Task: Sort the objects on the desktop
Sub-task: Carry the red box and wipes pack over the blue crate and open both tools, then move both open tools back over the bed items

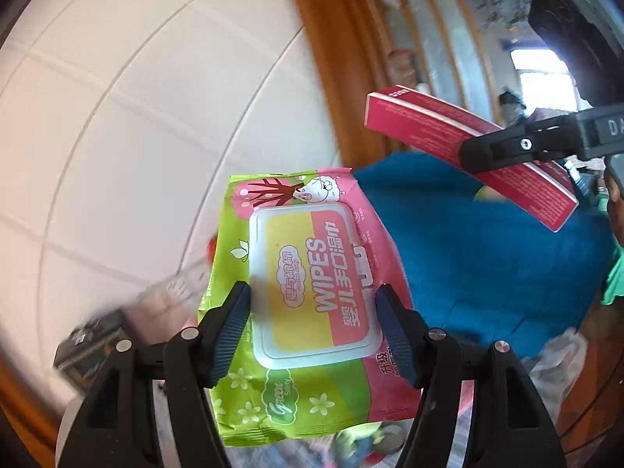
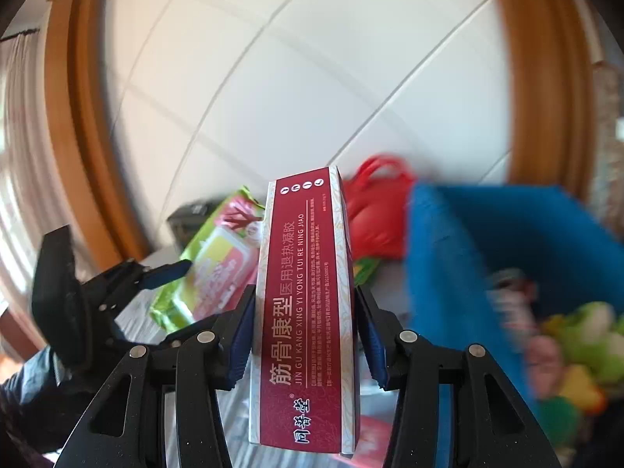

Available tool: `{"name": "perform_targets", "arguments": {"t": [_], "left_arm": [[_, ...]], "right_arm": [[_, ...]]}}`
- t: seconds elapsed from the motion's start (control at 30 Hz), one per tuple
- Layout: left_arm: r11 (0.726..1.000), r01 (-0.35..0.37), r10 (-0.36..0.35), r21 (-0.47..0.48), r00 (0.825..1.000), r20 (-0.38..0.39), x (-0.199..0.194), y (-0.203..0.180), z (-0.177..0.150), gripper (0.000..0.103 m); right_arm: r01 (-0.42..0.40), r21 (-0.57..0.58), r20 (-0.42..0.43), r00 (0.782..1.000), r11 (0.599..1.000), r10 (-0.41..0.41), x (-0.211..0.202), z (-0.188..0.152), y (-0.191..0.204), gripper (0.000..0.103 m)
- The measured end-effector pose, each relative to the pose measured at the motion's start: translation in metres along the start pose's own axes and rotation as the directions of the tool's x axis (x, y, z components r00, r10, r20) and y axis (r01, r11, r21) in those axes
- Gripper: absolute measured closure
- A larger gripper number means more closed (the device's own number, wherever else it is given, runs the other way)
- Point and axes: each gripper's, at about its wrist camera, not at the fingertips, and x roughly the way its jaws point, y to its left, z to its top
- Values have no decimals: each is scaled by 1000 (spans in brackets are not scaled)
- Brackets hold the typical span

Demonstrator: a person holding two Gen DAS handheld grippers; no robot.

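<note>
Left claw (image 1: 312, 312) clamped on the lidded face of a wipes pack (image 1: 300, 304), and right claw (image 2: 304, 319) clamped on the long sides of a red gel carton (image 2: 304, 304), both carried in the air just beside the blue bin (image 1: 468, 253). To finish the step well, each item is best brought over the blue bin's opening and lowered inside before release, one claw at a time so they do not collide. Legible print: "WIPES" and "Green" on the pack; "JIN GU KANG XING YI YONG TUI RE NING JIAO" on the carton.
</note>
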Motion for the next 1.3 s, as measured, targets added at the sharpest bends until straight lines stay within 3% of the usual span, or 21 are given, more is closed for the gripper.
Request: {"name": "perform_targets", "arguments": {"t": [0.17,0.3,0.57,0.73,0.77,0.83,0.87,0.93,1.2,1.3], "left_arm": [[994,97,-101,47,991,88,15,-54,75,38],[985,159,-166,60,978,126,35,-99,122,38],[974,227,-226,9,967,119,84,-183,180,38],[986,164,-164,-6,985,61,115,-215,206,36],[988,154,-153,-17,986,60,116,-217,209,32],[990,129,-125,-54,990,68,120,-218,217,19],[992,110,-106,-60,991,76,119,-219,218,12],[995,73,-66,-66,993,95,116,-220,223,8],[995,-10,19,-102,996,92,104,-222,222,8],[992,-33,43,-120,996,84,98,-217,215,8]], "right_arm": [[170,31,108,979,985,-173,-91,12,-47,55],[277,97,111,952,956,-287,-133,17,-111,55],[266,217,35,959,939,-280,-146,21,-231,55],[214,300,15,973,930,-229,-146,23,-283,53],[200,325,8,977,924,-214,-143,26,-296,50],[190,356,17,978,915,-210,-145,24,-306,28],[183,363,36,977,913,-210,-149,24,-311,28],[170,349,52,978,921,-201,-151,24,-310,26],[106,314,106,984,943,-146,-161,20,-298,12],[121,281,113,981,952,-158,-161,15,-292,7]]}}
